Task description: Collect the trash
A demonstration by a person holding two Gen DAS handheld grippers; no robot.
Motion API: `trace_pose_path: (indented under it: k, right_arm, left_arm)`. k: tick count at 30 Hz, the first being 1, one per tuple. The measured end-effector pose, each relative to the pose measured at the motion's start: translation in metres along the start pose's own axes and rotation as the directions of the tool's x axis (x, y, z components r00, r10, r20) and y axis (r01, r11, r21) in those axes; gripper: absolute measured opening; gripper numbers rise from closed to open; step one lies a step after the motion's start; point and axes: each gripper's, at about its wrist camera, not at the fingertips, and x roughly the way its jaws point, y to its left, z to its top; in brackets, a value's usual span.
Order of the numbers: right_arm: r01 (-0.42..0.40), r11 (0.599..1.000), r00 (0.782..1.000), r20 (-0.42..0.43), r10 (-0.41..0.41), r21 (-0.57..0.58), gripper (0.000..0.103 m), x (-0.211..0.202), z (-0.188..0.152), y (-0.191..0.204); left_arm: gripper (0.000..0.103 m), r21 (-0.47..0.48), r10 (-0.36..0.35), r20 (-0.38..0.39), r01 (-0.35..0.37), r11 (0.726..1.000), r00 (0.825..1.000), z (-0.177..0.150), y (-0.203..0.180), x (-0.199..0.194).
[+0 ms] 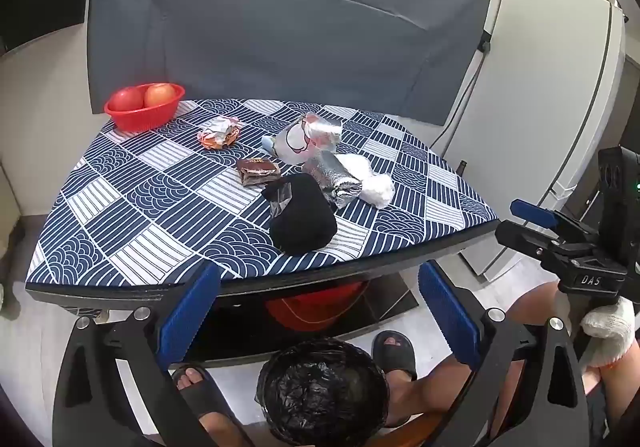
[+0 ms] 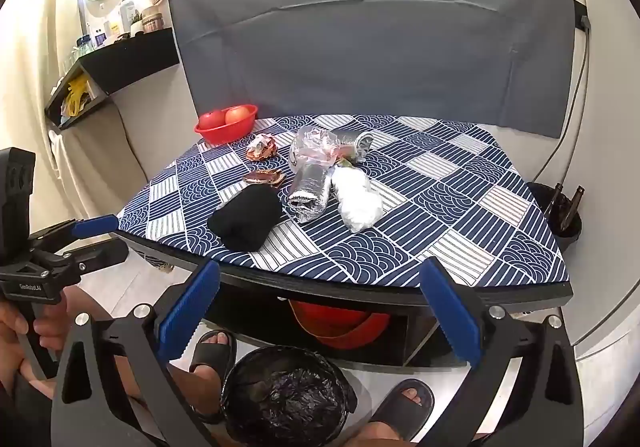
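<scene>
Trash lies in a cluster on the blue patterned tablecloth: a black bundle, a silver foil roll, a white plastic wad, a clear printed bag, a brown wrapper and a crumpled orange wrapper. A bin lined with a black bag stands on the floor below the table's near edge. My left gripper and right gripper both hang open and empty above the bin, short of the table.
A red basket of apples sits at the table's far left corner. A grey board backs the table. A person's sandalled feet flank the bin. A dark pot with bottles stands right of the table.
</scene>
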Motion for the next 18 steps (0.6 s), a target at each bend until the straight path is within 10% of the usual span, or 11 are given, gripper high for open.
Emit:
trace_pose_path:
  k: [18]
  right_arm:
    - [0.027, 0.999, 0.997, -0.070, -0.030, -0.045, 0.099, 0.020, -0.004, 0.008]
  left_arm:
    - [0.096, 0.019, -0.018, -0.023, 0.019, 1.000, 1.000, -0.006, -0.005, 0.003]
